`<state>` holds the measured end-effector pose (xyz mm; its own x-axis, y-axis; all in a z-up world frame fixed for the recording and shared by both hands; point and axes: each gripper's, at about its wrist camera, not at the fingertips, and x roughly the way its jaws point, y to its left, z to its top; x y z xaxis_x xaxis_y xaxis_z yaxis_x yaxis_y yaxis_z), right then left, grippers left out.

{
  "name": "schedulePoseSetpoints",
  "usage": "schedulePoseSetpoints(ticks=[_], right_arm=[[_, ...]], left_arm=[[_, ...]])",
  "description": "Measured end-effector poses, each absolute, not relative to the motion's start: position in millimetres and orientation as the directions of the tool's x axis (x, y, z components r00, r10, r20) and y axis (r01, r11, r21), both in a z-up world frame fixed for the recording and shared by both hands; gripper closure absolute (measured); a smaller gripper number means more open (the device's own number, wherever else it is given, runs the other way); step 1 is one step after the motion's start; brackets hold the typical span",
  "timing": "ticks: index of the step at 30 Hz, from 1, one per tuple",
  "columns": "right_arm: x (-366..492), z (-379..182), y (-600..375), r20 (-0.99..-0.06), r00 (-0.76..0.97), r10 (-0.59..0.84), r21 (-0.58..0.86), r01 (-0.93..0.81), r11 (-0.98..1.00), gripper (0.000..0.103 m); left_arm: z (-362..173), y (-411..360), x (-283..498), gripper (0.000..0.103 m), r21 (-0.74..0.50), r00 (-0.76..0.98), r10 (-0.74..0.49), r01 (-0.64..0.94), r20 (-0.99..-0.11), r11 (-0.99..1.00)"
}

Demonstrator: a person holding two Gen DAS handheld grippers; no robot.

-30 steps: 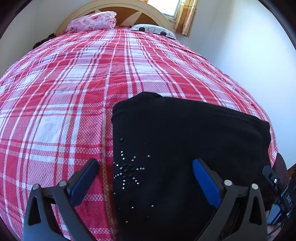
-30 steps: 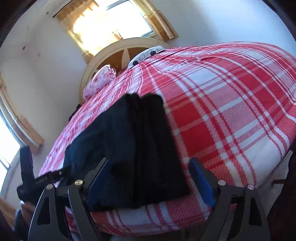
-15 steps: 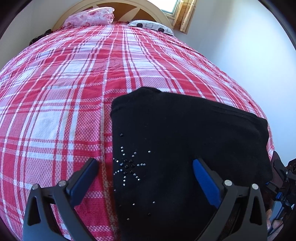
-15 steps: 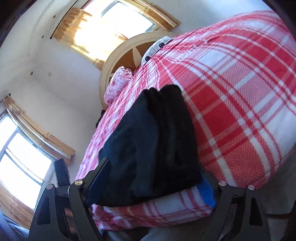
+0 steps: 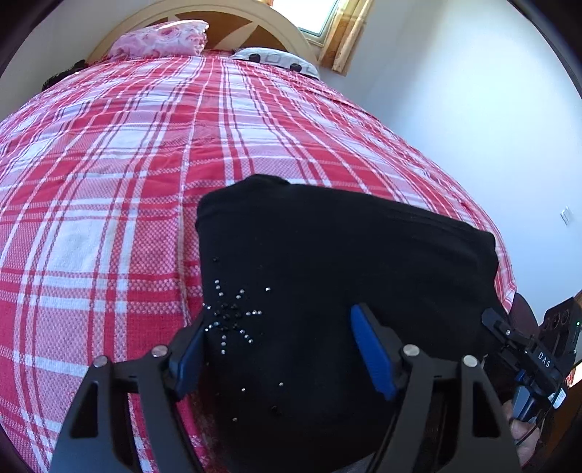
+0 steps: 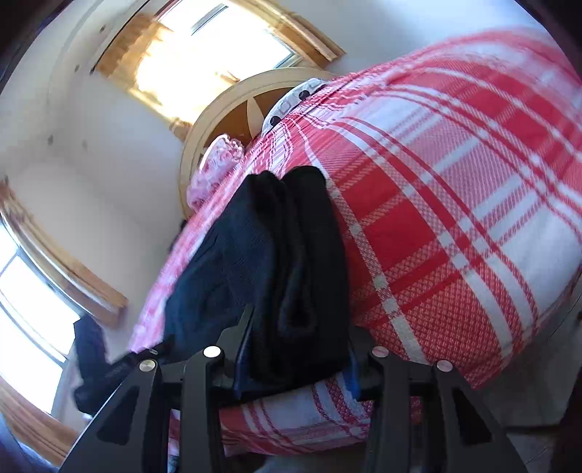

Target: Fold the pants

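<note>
Black pants (image 5: pixel 327 273) lie folded into a thick, roughly rectangular stack at the near edge of the bed (image 5: pixel 109 182), which is spread with a red-and-white plaid cover. In the left wrist view the stack fills the lower middle, from about 6 o'clock out toward 3 o'clock, its top layer smooth and matte, with a starburst of small studs (image 5: pixel 232 316) near its left edge and a few loose ones scattered below. The left gripper (image 5: pixel 280 345) straddles that left corner; its jaws have just been closing, the left blue pad meeting the cloth's edge, the right pad resting on top, with the fabric between them, not yet pinched. In the right wrist view the pants (image 6: pixel 291 254) show their stacked folds edge-on, several rounded layers running up toward 12 o'clock. The right gripper (image 6: pixel 296 367) has also just been closing, and its jaws are clamped on the near end of the stack. A pink pillow (image 5: pixel 160 40) and a spotted one (image 5: pixel 276 60) sit by the headboard (image 5: pixel 236 14) at 12 o'clock.
</note>
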<state>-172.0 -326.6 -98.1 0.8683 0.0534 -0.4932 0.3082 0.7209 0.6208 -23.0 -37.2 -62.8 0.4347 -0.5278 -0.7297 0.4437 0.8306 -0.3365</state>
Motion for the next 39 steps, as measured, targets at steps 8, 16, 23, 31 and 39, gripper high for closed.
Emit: schedulePoseSetpoints(ticks=[8,16,23,31,39], right_arm=[[-170,-98,-325,-0.496,0.867,0.043,0.592,0.302,0.747,0.058],[-173,-101,-325,-0.486,0.872,0.058,0.629,0.303,0.716,0.058],[-156,-76,-300,-0.585,0.809,-0.063,0.415,0.366,0.833,0.064],[-157,-44,-281,-0.564,0.820,-0.102,0.317,0.329,0.890,0.071],[-142,-20,-247,-0.521,0.846,-0.115,0.228,0.268,0.936,0.072]], left_arm=[[-68,-34,-19,0.019,-0.443,0.398,-0.569,0.368,-0.719,0.818],[-63,-34,-20,0.044,-0.385,0.412,-0.511,0.353,-0.755,0.853],[-43,-46,-28,0.085,-0.265,0.483,-0.482,0.450,-0.731,0.853],[-23,-40,-28,0.086,-0.225,0.544,-0.484,0.475,-0.685,0.851],[-8,-26,-17,0.086,-0.156,0.631,-0.418,0.429,-0.654,0.890]])
